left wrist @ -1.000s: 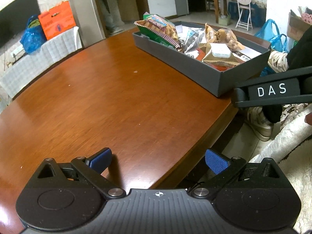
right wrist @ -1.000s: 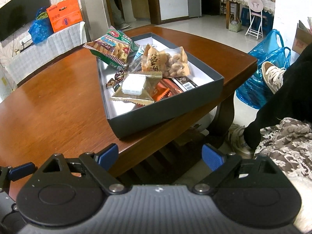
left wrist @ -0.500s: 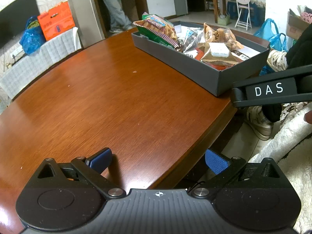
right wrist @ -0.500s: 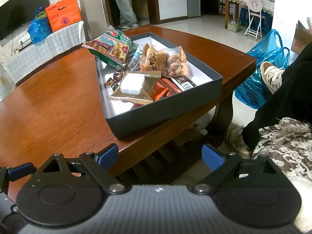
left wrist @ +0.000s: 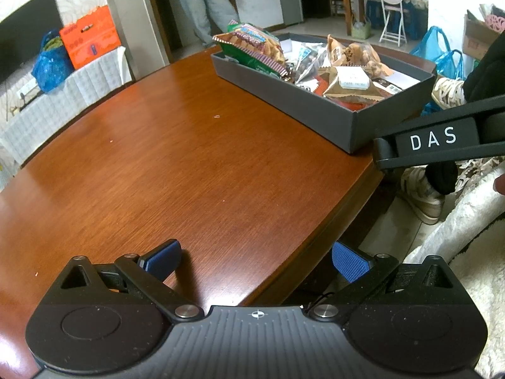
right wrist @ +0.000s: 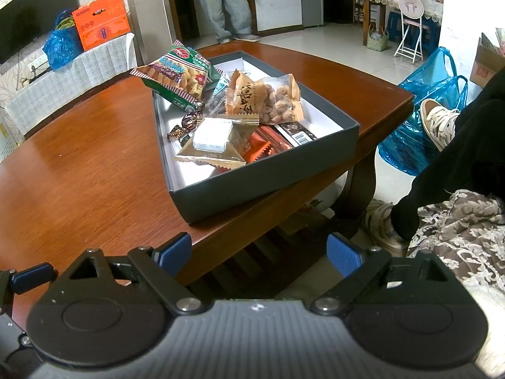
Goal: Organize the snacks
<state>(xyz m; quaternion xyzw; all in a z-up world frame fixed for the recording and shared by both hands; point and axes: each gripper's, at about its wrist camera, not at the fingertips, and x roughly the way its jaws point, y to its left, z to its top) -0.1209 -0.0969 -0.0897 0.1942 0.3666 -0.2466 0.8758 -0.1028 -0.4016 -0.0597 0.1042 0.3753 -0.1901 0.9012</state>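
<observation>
The person (right wrist: 227, 3) in the doorway is cut off above the waist. Snacks lower in the box (right wrist: 268, 180) lie hidden under the gold packet (right wrist: 214, 143). The small print on the wrappers is unreadable.

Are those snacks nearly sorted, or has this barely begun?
It looks close to finished: every snack in view, such as the green cracker bag and the peanut packet, lies in the dark box. The wooden table holds no loose packets. Left tool and right tool are open, holding nothing.
</observation>
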